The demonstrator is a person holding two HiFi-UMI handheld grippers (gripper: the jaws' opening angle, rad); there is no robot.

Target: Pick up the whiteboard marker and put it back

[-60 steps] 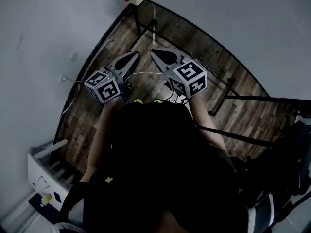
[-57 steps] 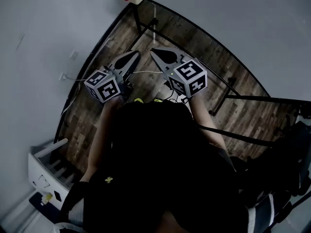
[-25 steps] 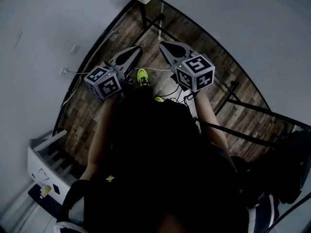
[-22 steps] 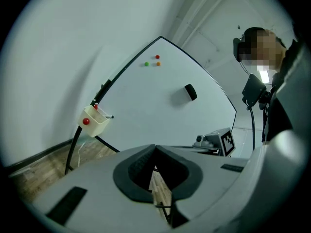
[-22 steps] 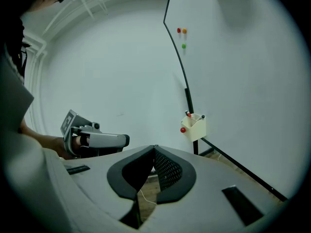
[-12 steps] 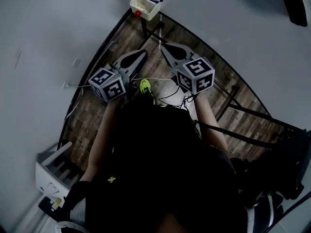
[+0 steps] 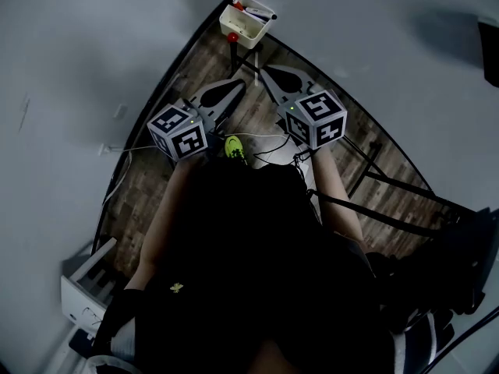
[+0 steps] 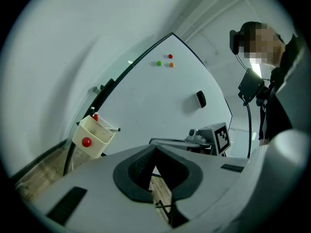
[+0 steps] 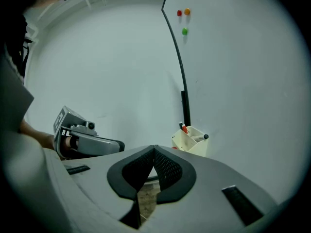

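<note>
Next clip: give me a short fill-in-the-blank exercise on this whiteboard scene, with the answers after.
The round magnet on the front of the cream plastic marker box is ___. The right gripper has its jaws ___, with nothing between them. High on the whiteboard, next to the small red magnet and the orange magnet, sits a ___ one.
Missing words: red; shut; green.
</note>
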